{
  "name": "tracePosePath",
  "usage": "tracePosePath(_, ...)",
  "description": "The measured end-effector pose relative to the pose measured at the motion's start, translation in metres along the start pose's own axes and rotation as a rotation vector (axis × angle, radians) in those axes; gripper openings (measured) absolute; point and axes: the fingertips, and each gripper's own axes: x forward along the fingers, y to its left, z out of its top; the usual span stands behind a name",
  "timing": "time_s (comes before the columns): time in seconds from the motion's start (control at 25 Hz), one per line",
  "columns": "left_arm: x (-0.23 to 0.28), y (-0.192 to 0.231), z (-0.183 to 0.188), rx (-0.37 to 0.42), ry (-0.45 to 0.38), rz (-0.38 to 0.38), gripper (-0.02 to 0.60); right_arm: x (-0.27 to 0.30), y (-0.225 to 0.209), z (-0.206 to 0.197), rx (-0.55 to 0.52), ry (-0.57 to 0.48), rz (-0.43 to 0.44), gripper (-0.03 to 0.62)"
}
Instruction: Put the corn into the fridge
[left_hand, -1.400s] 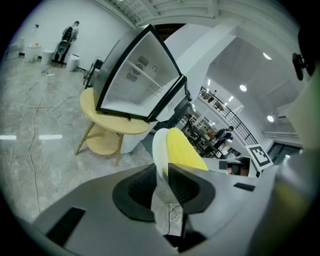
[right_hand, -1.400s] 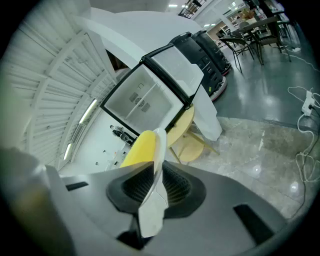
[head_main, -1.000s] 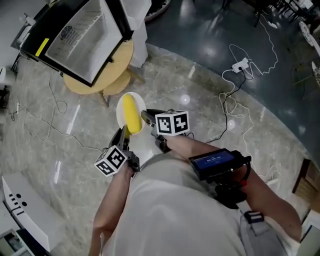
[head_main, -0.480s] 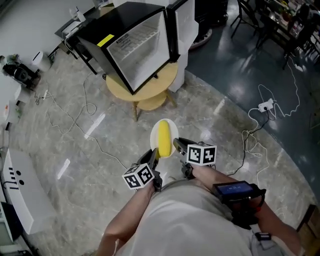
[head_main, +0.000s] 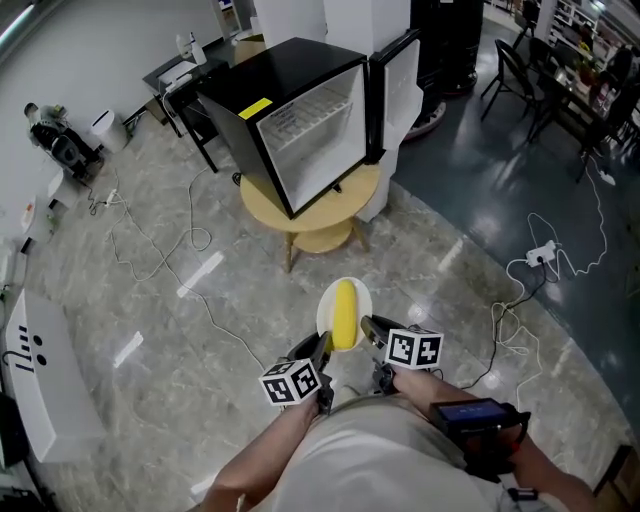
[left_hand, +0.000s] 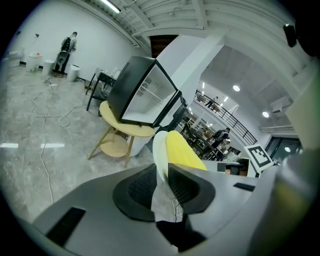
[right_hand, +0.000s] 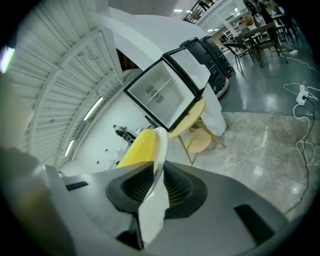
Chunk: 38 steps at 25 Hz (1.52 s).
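Corn (head_main: 344, 312) on a plate (head_main: 363, 300), open fridge (head_main: 290, 120) ahead.
Left gripper (head_main: 322, 346) and right gripper (head_main: 368, 328) each clamp its rim.

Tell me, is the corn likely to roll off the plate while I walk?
Probably, if tilted: the corn lies loose, a round cob on a shallow plate. The plate looks stiff; left gripper and right gripper each pinch only its rim, so it may pivot.

Near: corn (head_main: 343, 312) showing yellow, plate (head_main: 365, 300) white. Far: fridge (head_main: 262, 92) showing black outside, white inside; table (head_main: 345, 200) looking tan; floor (head_main: 150, 300) showing grey veining.
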Motion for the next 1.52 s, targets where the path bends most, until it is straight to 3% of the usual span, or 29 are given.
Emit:
tracePosePath(1.24, -0.005, -0.023, -0.029, 0.060, 0.059, -0.068, 0.077, -0.038, -0.015, -0.024, 0.085, -0.070, -0.052, 0.058)
tracePosePath(1.52, -0.005, -0.021, -0.033, 0.033, 0.060, -0.069, 0.077, -0.037, -0.016, -0.028, 0.095, -0.066, -0.045, 0.058)
